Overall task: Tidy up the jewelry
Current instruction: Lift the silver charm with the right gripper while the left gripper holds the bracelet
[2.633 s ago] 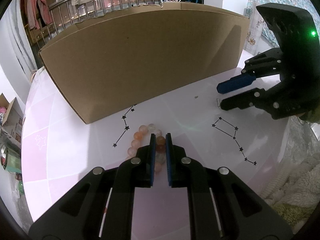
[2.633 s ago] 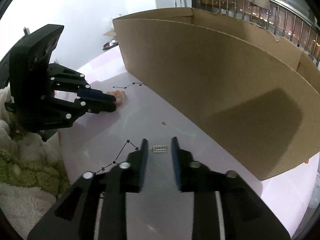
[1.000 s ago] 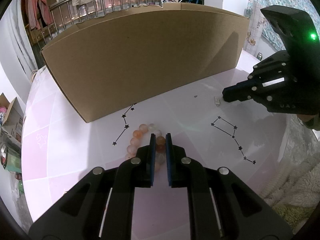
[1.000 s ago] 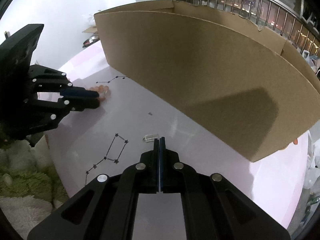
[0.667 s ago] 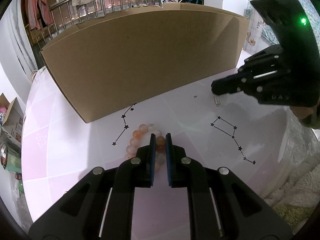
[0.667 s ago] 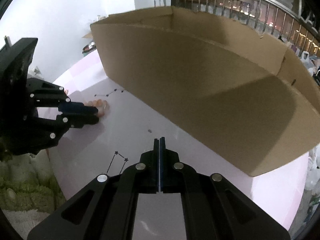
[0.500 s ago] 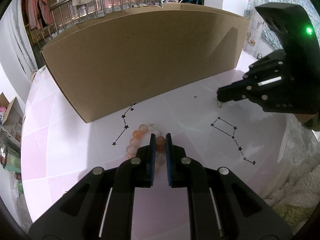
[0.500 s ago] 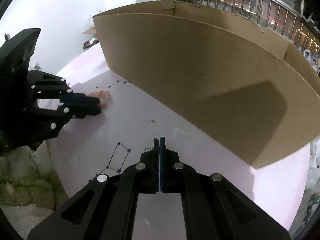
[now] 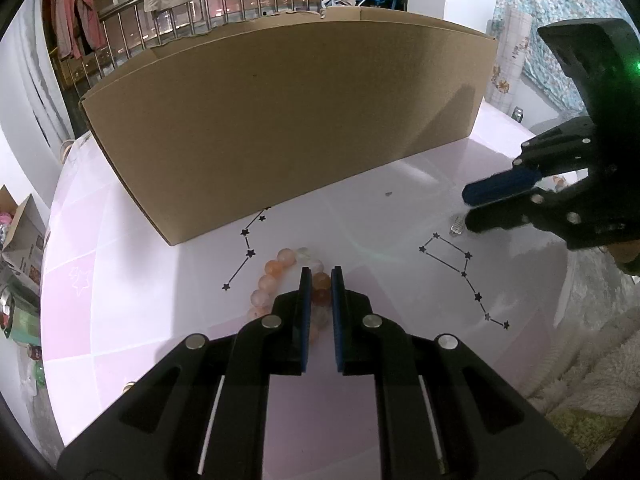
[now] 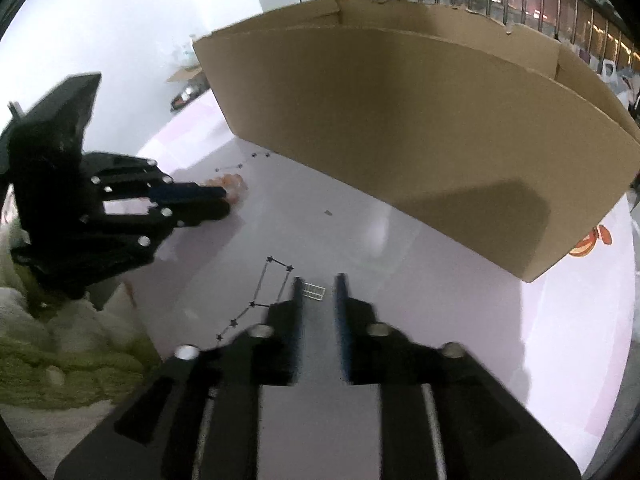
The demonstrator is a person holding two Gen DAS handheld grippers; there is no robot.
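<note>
A bracelet of orange and pale beads (image 9: 276, 276) lies on the pink table (image 9: 360, 224). My left gripper (image 9: 319, 276) is shut on the bracelet's right side, with beads between its blue pads. It also shows in the right wrist view (image 10: 224, 200), with the bracelet (image 10: 234, 184) at its tips. A small silver clasp-like piece (image 10: 313, 291) lies flat on the table between the tips of my right gripper (image 10: 318, 284), which is open. The piece (image 9: 456, 225) sits at the right gripper's lower finger in the left wrist view.
A large open cardboard box (image 9: 280, 120) stands across the back of the table; it also fills the far side of the right wrist view (image 10: 420, 140). Black constellation drawings (image 9: 464, 276) mark the tabletop. A fluffy blanket (image 10: 60, 344) lies past the near table edge.
My right gripper was shut and lifted the small silver piece; now it has opened and the piece lies on the table between its fingers. The left gripper has stayed shut on the bracelet.
</note>
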